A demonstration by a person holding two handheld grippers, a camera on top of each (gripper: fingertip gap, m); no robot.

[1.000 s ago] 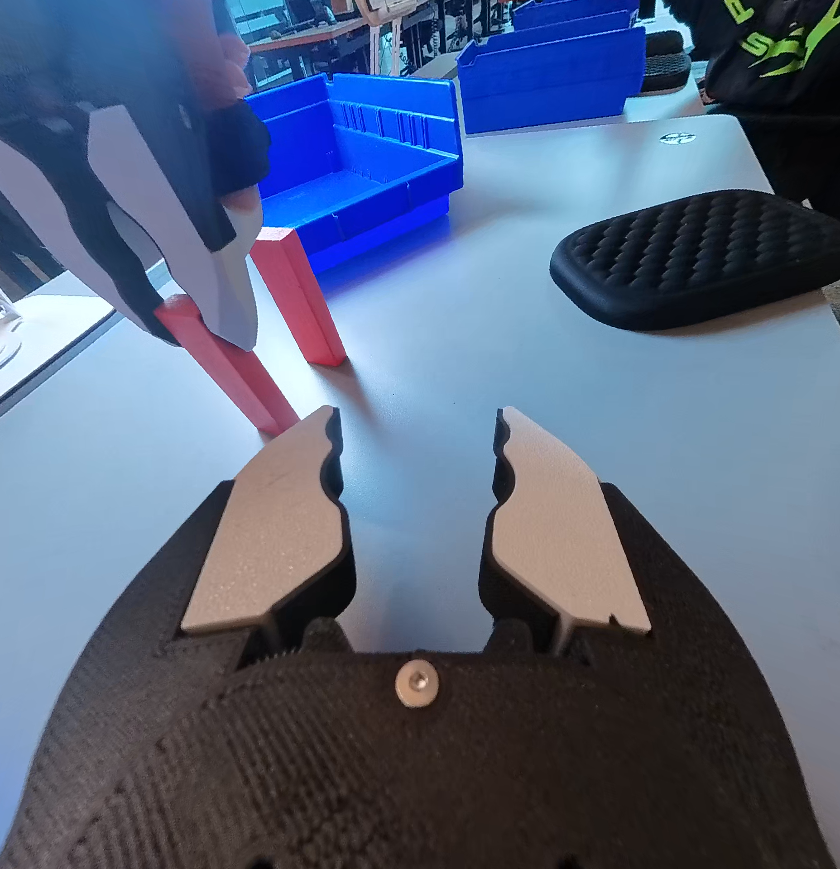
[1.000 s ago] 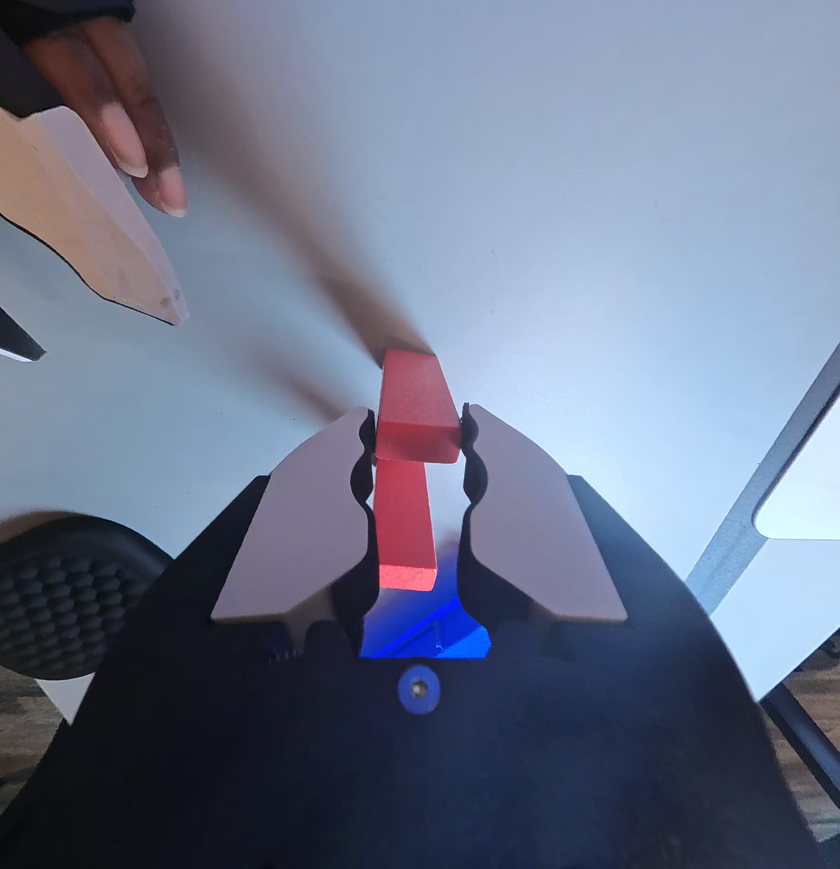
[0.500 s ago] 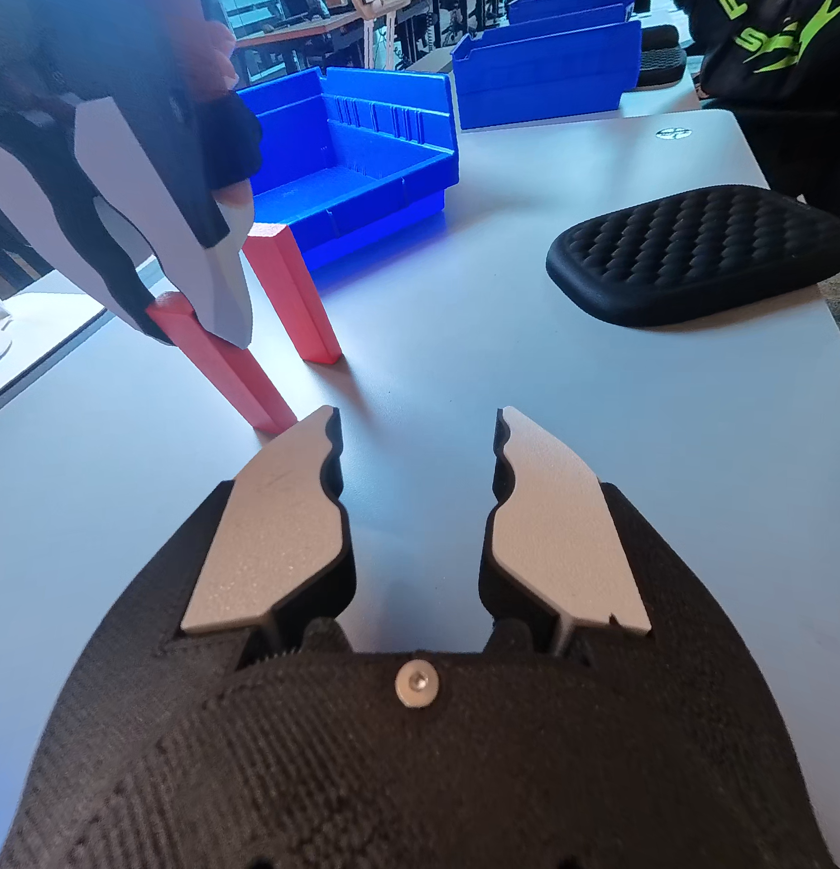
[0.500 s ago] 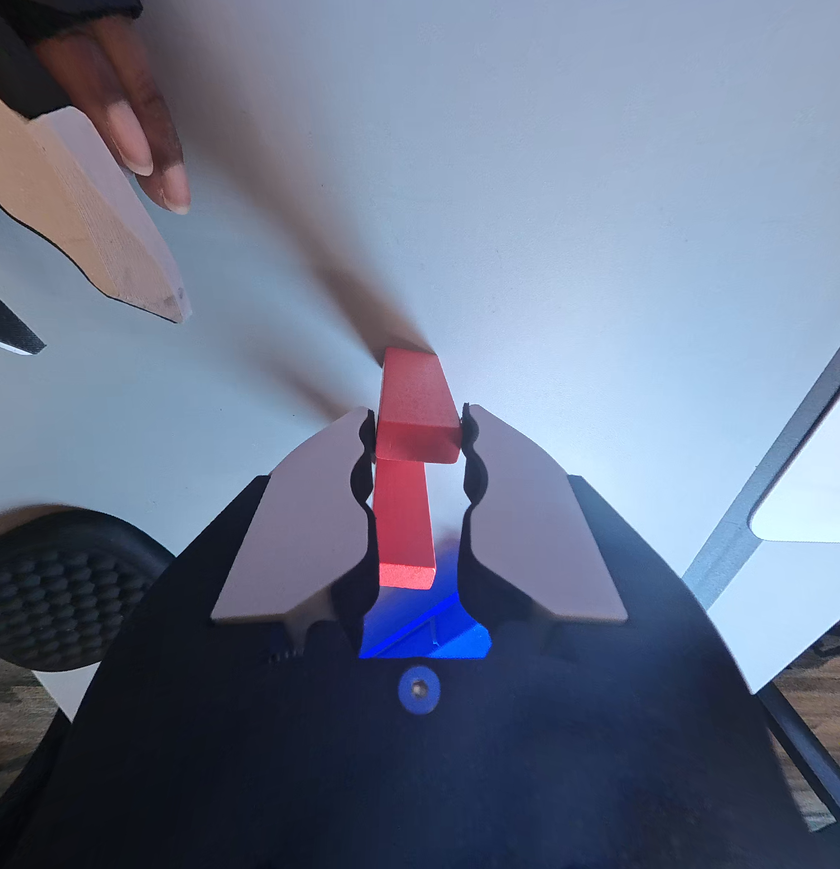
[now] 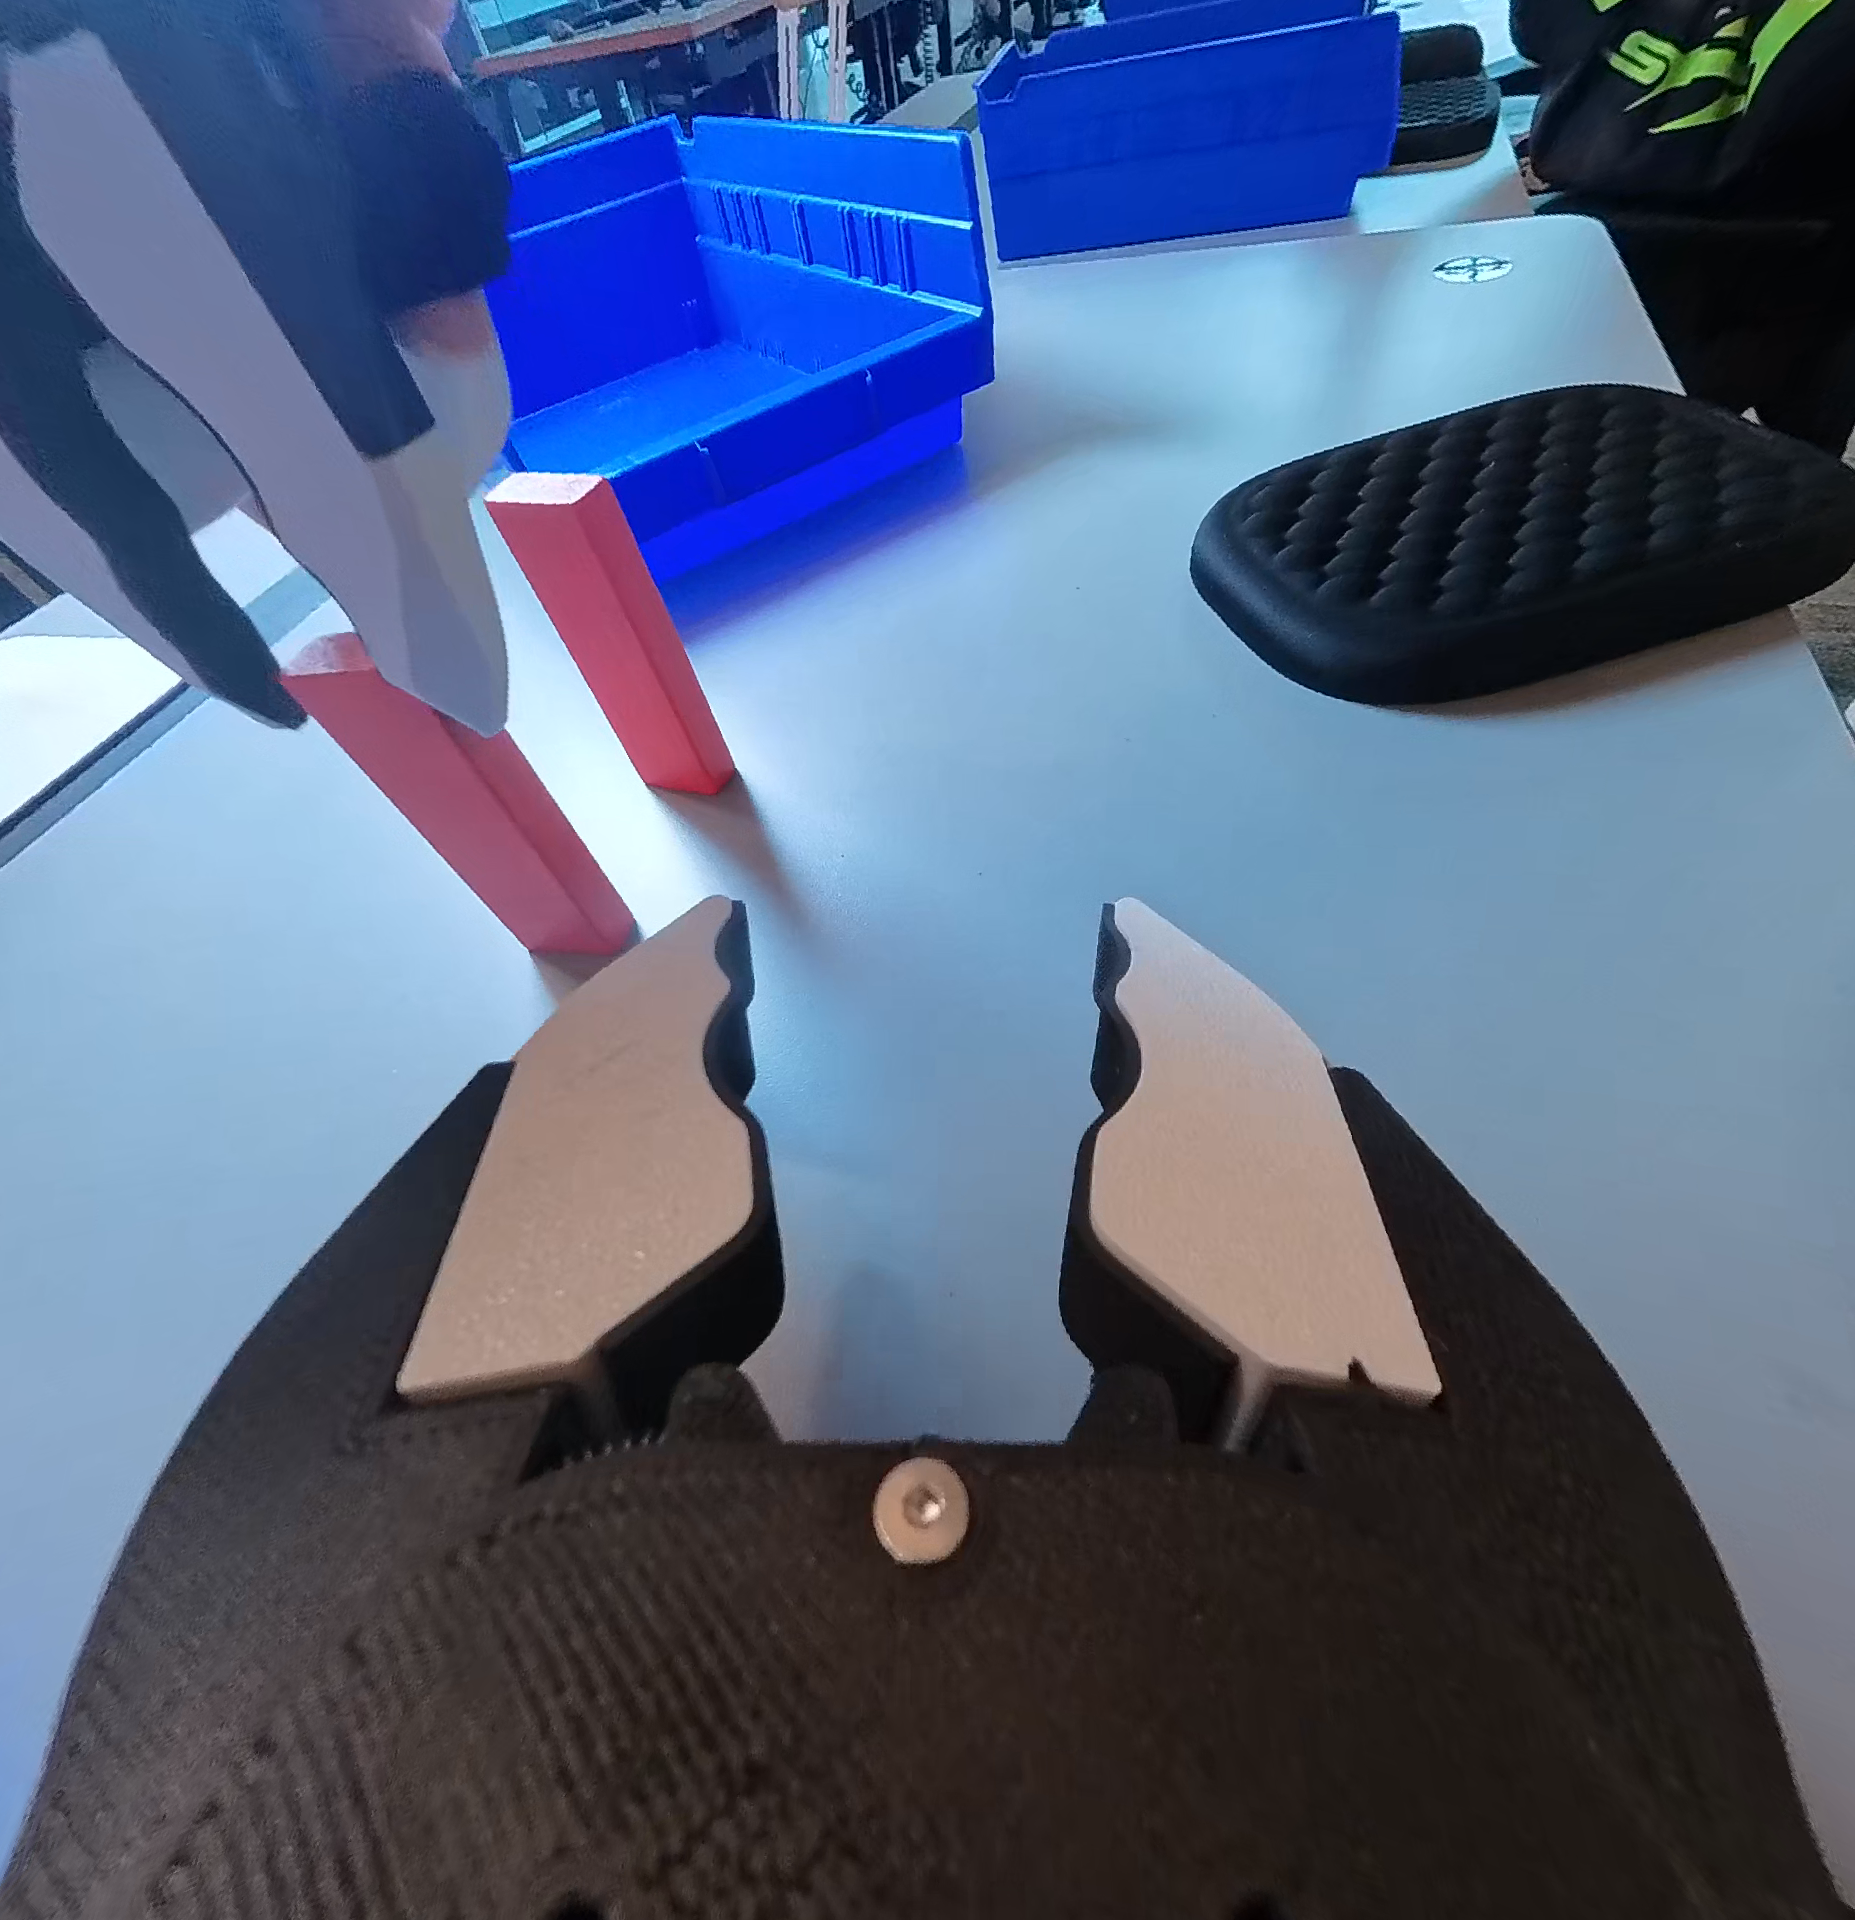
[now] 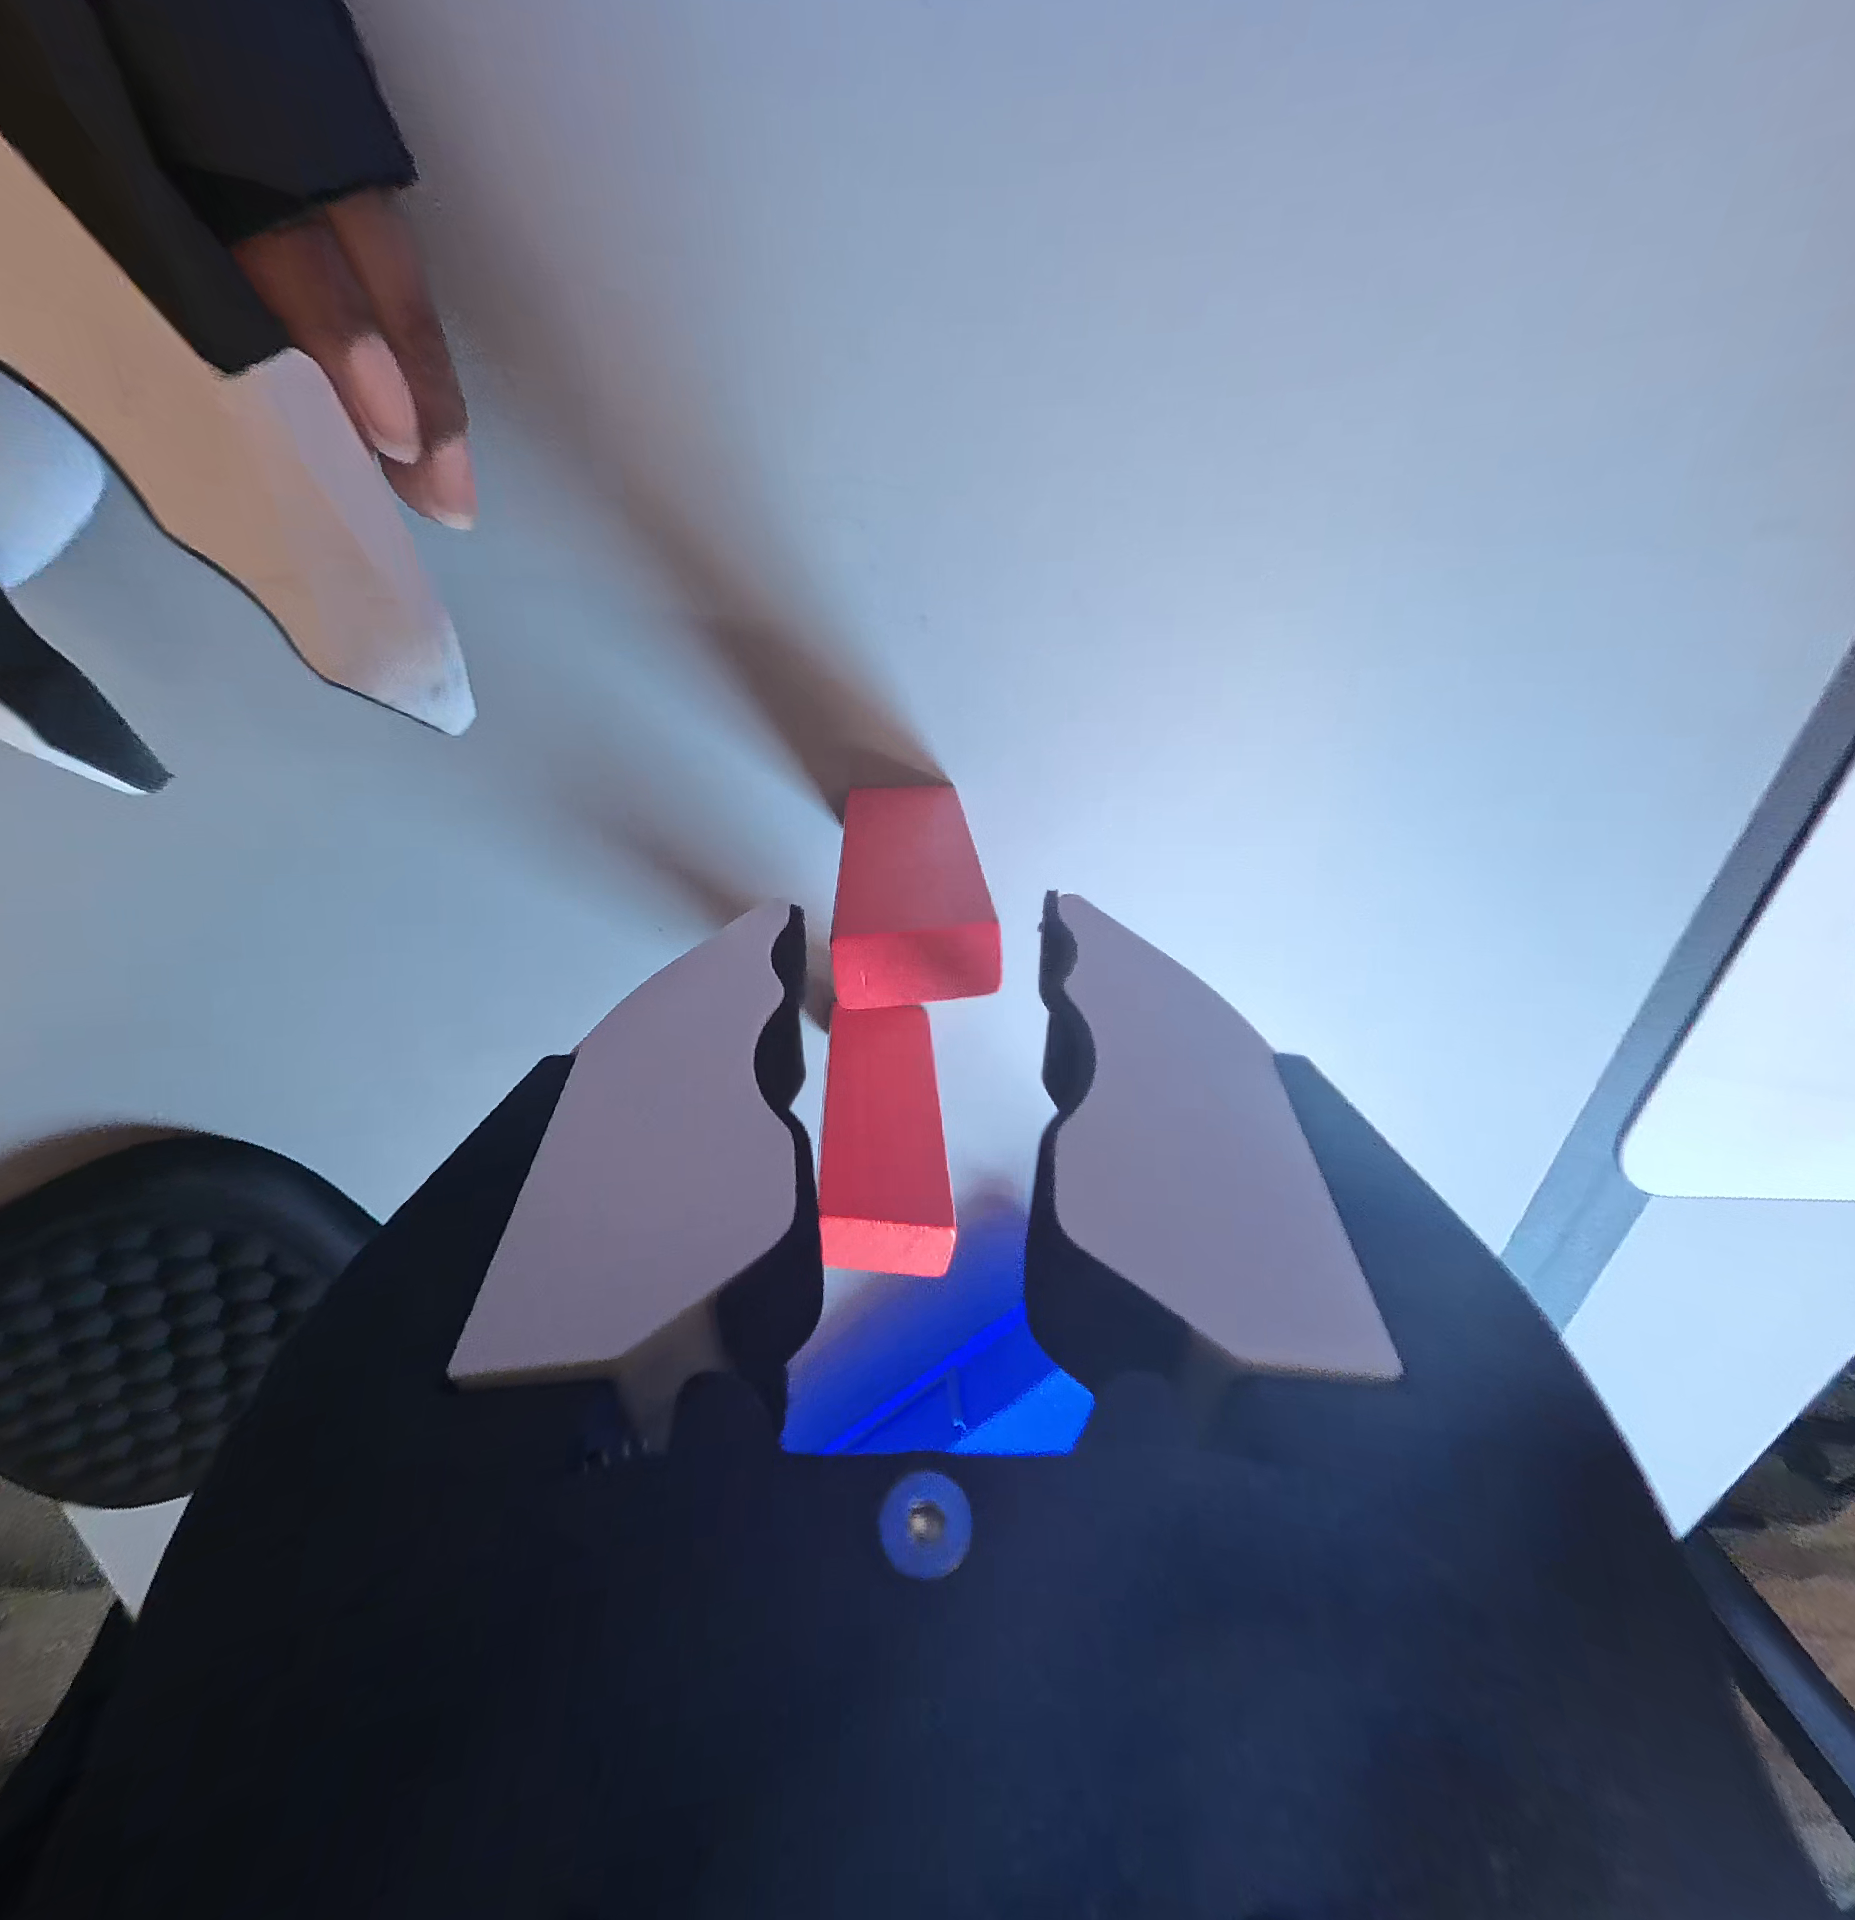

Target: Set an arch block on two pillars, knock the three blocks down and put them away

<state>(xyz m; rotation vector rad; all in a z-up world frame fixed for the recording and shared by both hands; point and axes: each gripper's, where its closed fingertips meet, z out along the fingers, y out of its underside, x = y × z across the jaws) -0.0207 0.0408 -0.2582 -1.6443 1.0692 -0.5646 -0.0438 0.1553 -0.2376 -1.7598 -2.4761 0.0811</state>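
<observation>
Two red pillar blocks stand upright on the pale table, close together: the near pillar [image 5: 466, 800] and the far pillar [image 5: 611, 634]. My right gripper [image 6: 923, 909] hangs over them, pointing down. Its jaws are open on either side of the near pillar's top [image 6: 912, 935], with a gap on the right side. The far pillar [image 6: 881, 1132] shows lower between its fingers. It shows in the left wrist view as fingers [image 5: 424, 582] over the near pillar. My left gripper [image 5: 923, 925] is open and empty, low over the table just right of the near pillar. No arch block is in view.
An open blue bin [image 5: 757, 343] stands behind the pillars, with a second blue bin [image 5: 1183, 135] farther back. A black padded rest [image 5: 1525, 540] lies at the right. A person in dark clothing [image 5: 1712, 125] is at the far right. The table edge [image 6: 1681, 997] runs close by the pillars.
My right gripper was shut on the near pillar's top; its jaws have opened and let it go. The pillar stays standing. My left gripper has hardly moved.
</observation>
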